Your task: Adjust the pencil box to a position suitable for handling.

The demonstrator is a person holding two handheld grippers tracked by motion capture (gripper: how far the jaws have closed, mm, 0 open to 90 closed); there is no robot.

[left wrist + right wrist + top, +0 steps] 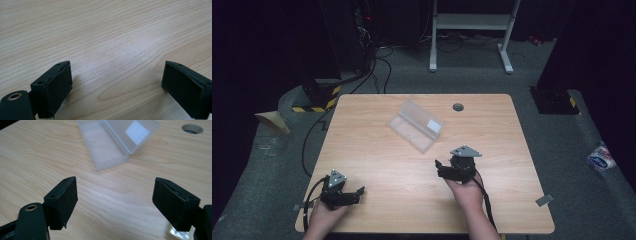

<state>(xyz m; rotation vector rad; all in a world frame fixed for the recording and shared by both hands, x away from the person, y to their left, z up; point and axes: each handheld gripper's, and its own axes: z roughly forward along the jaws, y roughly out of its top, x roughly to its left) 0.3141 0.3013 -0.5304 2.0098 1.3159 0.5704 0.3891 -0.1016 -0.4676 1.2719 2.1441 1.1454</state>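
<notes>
Clear box's (pixel 112 143) lid top cropped

Pale matt wood-grain table (pixel 377 170); frosted translucent plastic box (pixel 110 142); matt black rubbery tool pads (pixel 65 200).

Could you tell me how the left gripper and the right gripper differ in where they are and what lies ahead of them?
The left gripper sits by the table's near left corner; the right gripper is farther in, nearer the middle. The left gripper's own view has bare wood ahead; the right gripper's has the open clear plastic box ahead, apart from its jaws. Both stand open, holding nothing.
</notes>
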